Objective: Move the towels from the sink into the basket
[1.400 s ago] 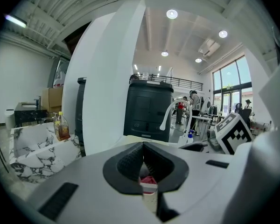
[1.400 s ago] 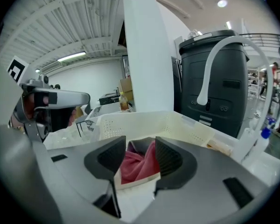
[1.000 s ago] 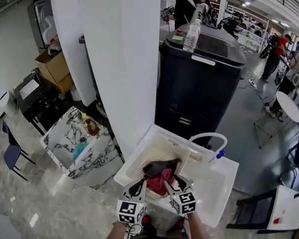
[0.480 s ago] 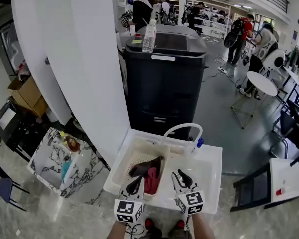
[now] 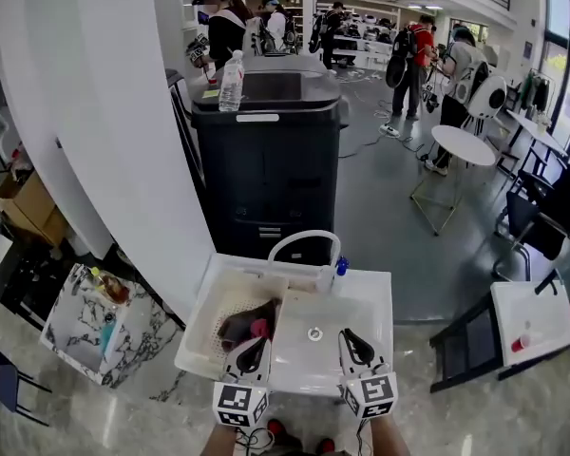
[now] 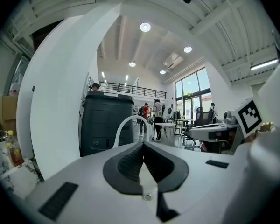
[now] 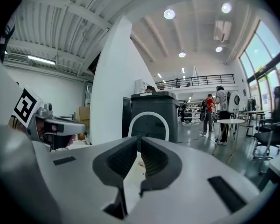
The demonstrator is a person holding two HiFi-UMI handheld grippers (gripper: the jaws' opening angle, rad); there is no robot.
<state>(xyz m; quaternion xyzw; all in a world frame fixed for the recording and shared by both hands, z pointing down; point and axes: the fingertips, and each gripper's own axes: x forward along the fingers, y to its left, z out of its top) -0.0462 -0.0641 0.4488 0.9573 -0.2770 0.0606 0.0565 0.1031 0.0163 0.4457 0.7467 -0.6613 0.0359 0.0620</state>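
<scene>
- The left hand-held gripper (image 5: 255, 348) points roughly level, jaws together, empty.
- The right hand-held gripper (image 5: 350, 340) has just been closing its jaws: nearly touching, nothing between.

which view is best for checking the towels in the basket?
Head view: it looks down into the basket, where the dark towel and the pink towel lie together. The left and right gripper views aim level toward the black cabinet; neither shows any towel.

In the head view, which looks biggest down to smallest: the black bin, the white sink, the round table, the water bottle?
1. Tall black plastic bin and white plastic sink: look about equal; the sink is nearer.
2. Round white table.
3. Clear plastic water bottle.
</scene>
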